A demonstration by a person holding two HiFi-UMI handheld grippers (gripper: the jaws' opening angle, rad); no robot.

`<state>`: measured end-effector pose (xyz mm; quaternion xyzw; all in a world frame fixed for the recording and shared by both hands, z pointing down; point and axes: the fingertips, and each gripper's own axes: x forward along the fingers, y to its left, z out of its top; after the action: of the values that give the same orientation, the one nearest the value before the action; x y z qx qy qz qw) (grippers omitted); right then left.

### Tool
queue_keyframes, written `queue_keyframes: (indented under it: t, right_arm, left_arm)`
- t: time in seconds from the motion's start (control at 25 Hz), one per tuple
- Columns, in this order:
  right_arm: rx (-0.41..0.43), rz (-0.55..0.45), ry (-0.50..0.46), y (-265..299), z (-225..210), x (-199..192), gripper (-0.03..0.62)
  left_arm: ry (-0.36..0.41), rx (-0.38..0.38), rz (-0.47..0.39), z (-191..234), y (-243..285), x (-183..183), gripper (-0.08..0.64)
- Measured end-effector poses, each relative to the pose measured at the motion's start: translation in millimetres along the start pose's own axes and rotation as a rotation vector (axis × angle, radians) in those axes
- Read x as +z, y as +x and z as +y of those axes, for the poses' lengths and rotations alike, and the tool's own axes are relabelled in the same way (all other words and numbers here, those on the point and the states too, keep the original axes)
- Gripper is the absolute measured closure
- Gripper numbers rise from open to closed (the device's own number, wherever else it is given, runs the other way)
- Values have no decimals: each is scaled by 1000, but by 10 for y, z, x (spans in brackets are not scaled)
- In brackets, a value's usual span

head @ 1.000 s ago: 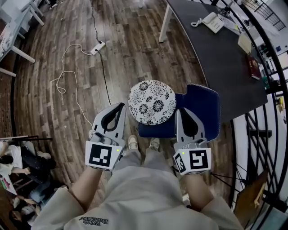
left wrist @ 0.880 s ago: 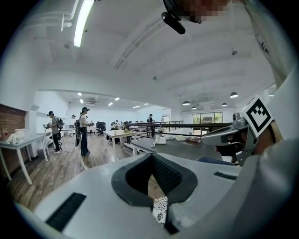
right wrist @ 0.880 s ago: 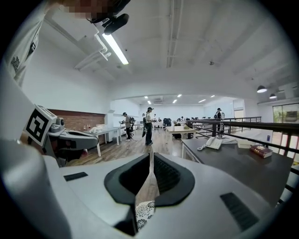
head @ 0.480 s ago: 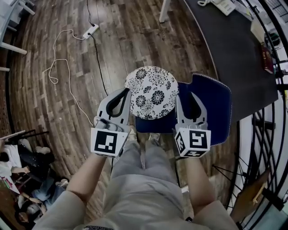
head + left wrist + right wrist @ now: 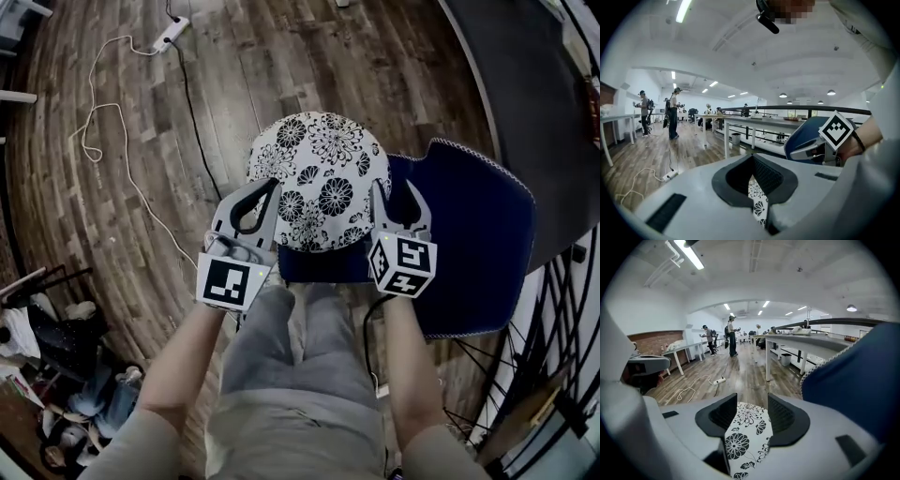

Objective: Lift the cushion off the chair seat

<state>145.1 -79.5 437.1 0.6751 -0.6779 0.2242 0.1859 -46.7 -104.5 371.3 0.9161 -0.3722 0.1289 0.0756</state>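
The left gripper (image 5: 265,192) is clenched on the rim of the cushion (image 5: 319,183). In the left gripper view only a thin strip of the flowered fabric (image 5: 757,201) shows in the narrow slit between its fingers (image 5: 778,180), which pinch it.

The right gripper (image 5: 394,197) is letting go. Its jaws are opening, and the right gripper view shows a wide wedge of the cushion (image 5: 745,437) lying between its fingers (image 5: 787,416), with a gap on each side.

The cushion is round, white with black flowers. It spans from one gripper's fingers to the other's and reaches forward beyond both sets of fingertips. It lies over the near left part of the blue chair (image 5: 469,234). Its far left edge hangs past the chair, above the wood floor (image 5: 112,216). Whether it rests on the seat cannot be told.

The chair's blue padding rises just outside the right gripper's right finger. In the left gripper view it shows past that gripper's right finger, behind the other gripper's marker cube (image 5: 836,131).

Well beyond the left fingertips, a white cable (image 5: 103,141) runs across the floor to a power strip (image 5: 171,33).
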Motion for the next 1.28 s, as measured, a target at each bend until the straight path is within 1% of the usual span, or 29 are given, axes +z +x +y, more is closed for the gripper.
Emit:
queue_keyframes:
  t: [0.12, 0.28, 0.4, 0.52, 0.64, 0.68, 0.76, 0.84, 0.88, 0.92, 1.04, 1.16, 1.28]
  right_arm:
    - [0, 41, 11, 257, -64, -419, 403]
    - [-14, 126, 0, 522, -130, -972, 383]
    - [-35, 185, 16, 654, -204, -1317, 377]
    - [-75, 234, 13, 760, -337, -1592, 358]
    - [-106, 304, 5, 819, -456, -1875, 342]
    - [-108, 331, 5, 822, -471, -1970, 336]
    - [-111, 371, -6, 825, -467, -2140, 336]
    - [-116, 378, -47, 851, -442, -2243, 336]
    - [-113, 375, -75, 869, -420, -2265, 342]
    - [-102, 373, -103, 884, -392, -2275, 366]
    - [-64, 371, -179, 910, -286, -2270, 493]
    - [-48, 350, -234, 920, -197, -2254, 586]
    - [-21, 329, -210, 898, -178, -2221, 589]
  left_arm:
    - [-52, -7, 58, 20, 192, -561, 555]
    - [-66, -3, 123, 7, 355, -1242, 557]
    - [-102, -13, 179, -25, 433, -1675, 557]
    - [-126, -23, 217, -56, 511, -1978, 557]
    - [-148, -21, 243, -58, 547, -2192, 557]
    - [-144, -21, 252, -64, 550, -2260, 555]
    - [-102, -27, 283, -91, 557, -2411, 557]
    - [-66, -41, 310, -128, 574, -2523, 557]
    - [-64, -47, 317, -142, 580, -2554, 557]
    - [-65, -50, 321, -155, 580, -2573, 557]
    - [-69, -50, 328, -178, 559, -2592, 557]
    - [-71, -41, 329, -163, 533, -2570, 557]
    - [-60, -29, 325, -142, 511, -2481, 557]
